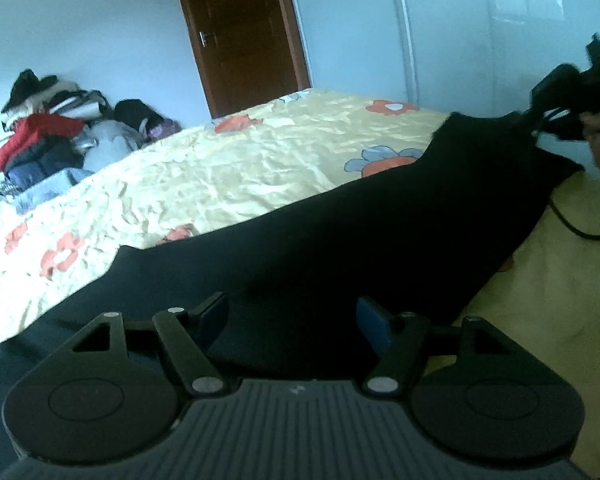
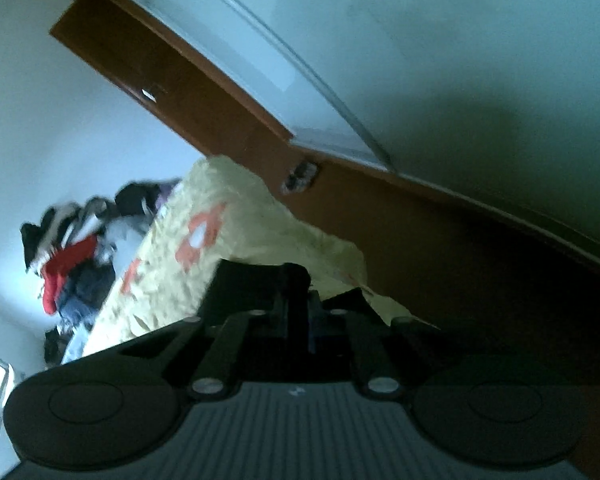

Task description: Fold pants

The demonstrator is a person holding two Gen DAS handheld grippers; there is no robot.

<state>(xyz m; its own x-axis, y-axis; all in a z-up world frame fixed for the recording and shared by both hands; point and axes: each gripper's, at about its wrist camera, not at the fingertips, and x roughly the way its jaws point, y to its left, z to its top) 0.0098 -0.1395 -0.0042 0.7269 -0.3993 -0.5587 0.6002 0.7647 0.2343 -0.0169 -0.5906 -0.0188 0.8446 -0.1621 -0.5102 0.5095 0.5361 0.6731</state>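
Nearest to me, my left gripper (image 1: pixel 292 320) hangs with its jaws apart and nothing pinched, the blue pads (image 1: pixel 374 330) hovering just over the black pants (image 1: pixel 320 236). I think they are open because this end of the cloth already lies flat on the bed (image 1: pixel 220 168) and needs no holding yet.

Further along, the pants rise off the flowered sheet toward my right gripper (image 1: pixel 556 116), which in the left view holds the far end lifted so the fabric slopes up to it. From its own camera, that gripper (image 2: pixel 298 292) has its fingers together, clamped on dark cloth that I take to be the pants (image 2: pixel 240 284), though the blur makes the edge hard to read. The tilted room in that view shows my right wrist is rolled well over.

Beyond the bed, a pile of clothes (image 1: pixel 48 128) sits by the wall, near the brown door (image 1: pixel 240 32).
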